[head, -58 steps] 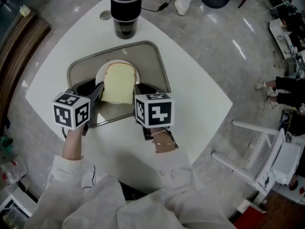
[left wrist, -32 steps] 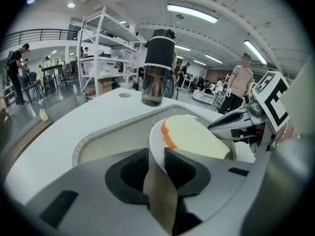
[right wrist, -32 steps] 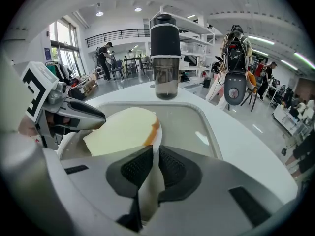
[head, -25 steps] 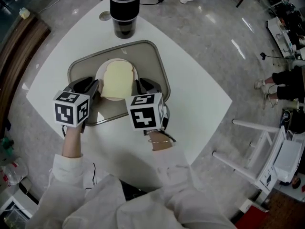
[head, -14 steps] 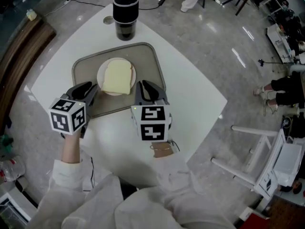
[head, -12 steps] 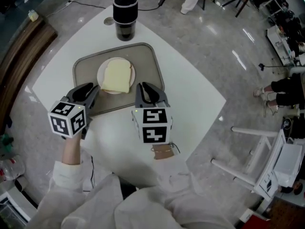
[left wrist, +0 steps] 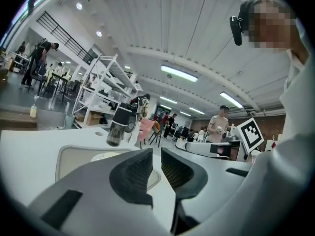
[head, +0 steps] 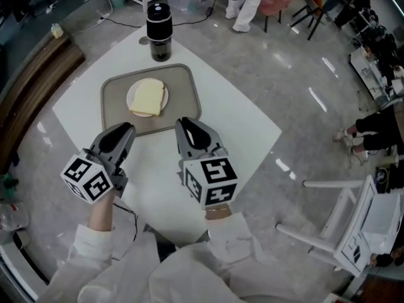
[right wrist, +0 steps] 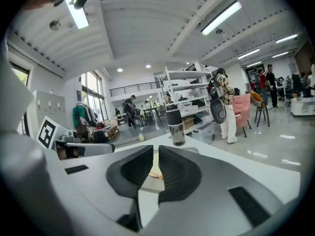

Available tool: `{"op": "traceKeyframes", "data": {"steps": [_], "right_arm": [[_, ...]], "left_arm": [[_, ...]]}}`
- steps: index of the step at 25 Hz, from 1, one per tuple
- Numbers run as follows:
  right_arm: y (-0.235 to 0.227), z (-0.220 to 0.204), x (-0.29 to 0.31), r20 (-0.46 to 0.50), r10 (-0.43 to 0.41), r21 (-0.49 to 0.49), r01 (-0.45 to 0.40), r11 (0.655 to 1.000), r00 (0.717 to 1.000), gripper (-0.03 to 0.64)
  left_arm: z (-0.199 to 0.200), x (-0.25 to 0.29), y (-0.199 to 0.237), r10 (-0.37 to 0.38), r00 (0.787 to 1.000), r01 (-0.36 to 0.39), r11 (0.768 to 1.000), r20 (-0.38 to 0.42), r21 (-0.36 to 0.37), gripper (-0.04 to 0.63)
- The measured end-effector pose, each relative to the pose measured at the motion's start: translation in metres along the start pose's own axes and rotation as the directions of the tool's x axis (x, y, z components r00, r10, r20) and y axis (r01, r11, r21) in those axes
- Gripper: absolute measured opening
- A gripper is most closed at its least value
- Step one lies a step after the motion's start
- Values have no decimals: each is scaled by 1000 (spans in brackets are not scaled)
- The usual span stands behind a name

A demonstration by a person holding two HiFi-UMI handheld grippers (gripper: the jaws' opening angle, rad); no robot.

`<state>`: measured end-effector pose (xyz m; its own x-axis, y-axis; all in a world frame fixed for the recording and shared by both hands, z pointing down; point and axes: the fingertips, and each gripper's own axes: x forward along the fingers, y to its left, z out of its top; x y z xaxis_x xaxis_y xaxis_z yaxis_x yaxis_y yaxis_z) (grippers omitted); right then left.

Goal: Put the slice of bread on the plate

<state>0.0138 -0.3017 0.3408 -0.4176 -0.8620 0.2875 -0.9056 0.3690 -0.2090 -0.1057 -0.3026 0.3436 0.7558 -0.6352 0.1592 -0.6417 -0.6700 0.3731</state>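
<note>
Slice of bread [head: 149, 97] lies flat on the white plate [head: 129, 97], covering most of it. The plate sits in the grey tray [head: 181, 106] on the white desk [head: 237, 131], toward the tray's left-centre. A dark tumbler w/ black lid [head: 158, 23] stands upright just beyond the tray's far edge, near the desk corner. Both grippers are held over the desk's near half, clear of the tray, tips pointing toward it. Left gripper [head: 127, 129] is near the tray's near-left corner; its jaws are drawn nearly together w/ only a thin slit between them & nothing in it. Right gripper [head: 183, 124] is by the tray's near-right corner and not touching it; its jaws are likewise almost closed on nothing, and the plate and tumbler show in line beyond them. Neither gripper touches the bread. Marker cubes [head: 210, 180] ride at the grippers' near ends, above white sleeves [head: 221, 257]. Background: grey floor, white chair frame at right, people standing farther off.
</note>
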Motion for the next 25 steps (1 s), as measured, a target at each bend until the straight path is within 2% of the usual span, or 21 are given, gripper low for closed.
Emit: {"op": "traceKeyframes", "data": {"steps": [6, 11, 17, 21, 25], "right_arm": [[25, 26, -79, 102, 168, -30, -165, 986, 981, 37], [27, 16, -129, 85, 239, -81, -232, 969, 967, 27], [27, -3, -168, 51, 277, -122, -270, 955, 959, 23], [39, -21, -182, 3, 306, -172, -301, 938, 952, 21], [43, -42, -195, -41, 322, -155, -324, 933, 946, 19]], "left_arm": [[6, -24, -82, -31, 993, 28, 999, 110, 27, 42], [-4, -43, -136, -36, 986, 25, 997, 160, 70, 28], [-23, -58, -182, -40, 987, 23, 994, 158, 108, 25], [-50, -59, -202, -41, 993, 30, 994, 109, 105, 25], [-72, -59, -223, -28, 997, 21, 996, 74, 86, 25]]}}
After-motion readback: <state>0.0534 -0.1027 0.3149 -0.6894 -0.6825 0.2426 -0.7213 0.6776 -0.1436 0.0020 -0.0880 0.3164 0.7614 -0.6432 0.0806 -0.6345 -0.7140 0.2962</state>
